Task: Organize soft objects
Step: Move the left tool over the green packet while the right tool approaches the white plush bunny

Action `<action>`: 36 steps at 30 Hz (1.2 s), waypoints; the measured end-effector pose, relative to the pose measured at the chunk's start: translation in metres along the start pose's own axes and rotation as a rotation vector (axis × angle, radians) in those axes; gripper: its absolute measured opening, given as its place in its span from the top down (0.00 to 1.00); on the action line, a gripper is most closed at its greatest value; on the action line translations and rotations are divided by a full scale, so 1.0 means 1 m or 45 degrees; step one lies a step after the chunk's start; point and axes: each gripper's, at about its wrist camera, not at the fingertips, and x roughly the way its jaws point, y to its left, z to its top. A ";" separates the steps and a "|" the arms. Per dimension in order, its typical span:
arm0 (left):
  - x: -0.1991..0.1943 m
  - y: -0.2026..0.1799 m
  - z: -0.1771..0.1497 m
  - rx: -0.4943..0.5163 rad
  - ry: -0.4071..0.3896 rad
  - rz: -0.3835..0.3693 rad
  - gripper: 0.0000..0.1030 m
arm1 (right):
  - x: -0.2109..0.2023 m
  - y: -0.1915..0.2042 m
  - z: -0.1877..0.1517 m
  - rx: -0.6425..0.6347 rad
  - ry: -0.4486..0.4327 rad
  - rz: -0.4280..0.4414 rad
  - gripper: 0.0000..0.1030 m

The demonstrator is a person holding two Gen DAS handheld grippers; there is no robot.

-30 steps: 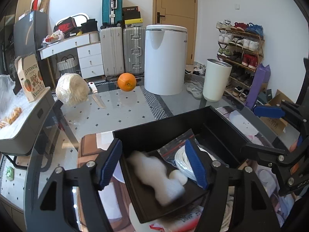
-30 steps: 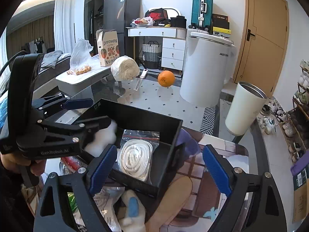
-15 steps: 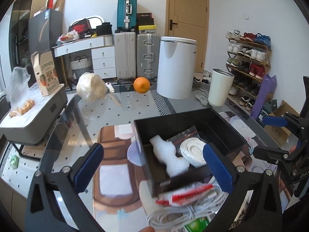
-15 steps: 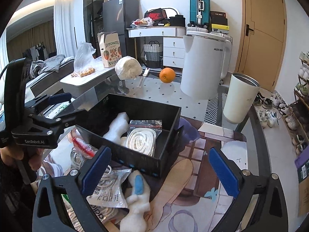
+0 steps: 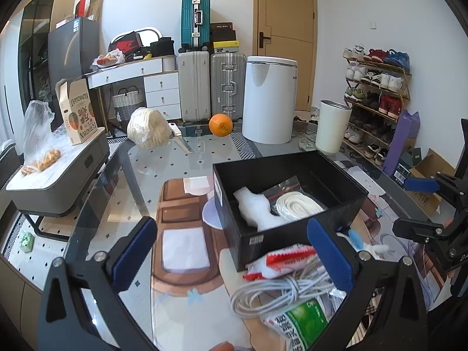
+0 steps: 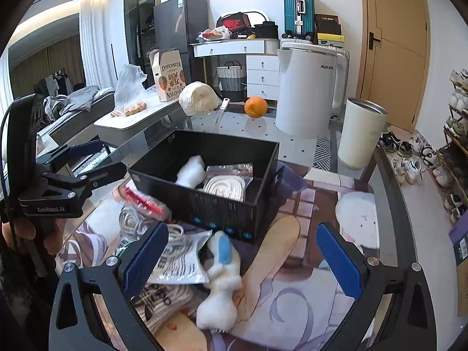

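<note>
A black box stands on the glass table and holds a white foam piece and a bagged coil of white rope. Against its near wall lie a red-and-white packet, a white cable bundle and a green-labelled bag. My left gripper hangs open and empty in front of the box. My right gripper is open too, above a white plush toy with a blue patch. Each gripper shows from the side in the other view, the right and the left.
At the table's far end sit an orange, a wrapped pale ball, a knife, a white kettle and a white tumbler. A printed mat covers the near part. A shoe rack stands at right.
Both grippers have drawn back from the box. The left jaws spread wide and the foam piece now lies in the box; the right jaws widened as well.
</note>
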 end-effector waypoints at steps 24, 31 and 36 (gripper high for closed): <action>-0.003 -0.030 -0.065 0.070 0.257 -0.031 0.00 | -0.013 0.002 -0.048 0.035 0.079 -0.038 0.00; 0.004 -0.044 -0.071 0.135 0.322 -0.052 0.00 | -0.007 0.003 -0.050 0.018 0.117 -0.053 0.00; 0.011 -0.051 -0.074 0.153 0.356 -0.047 0.00 | -0.005 0.003 -0.052 0.012 0.128 -0.055 0.00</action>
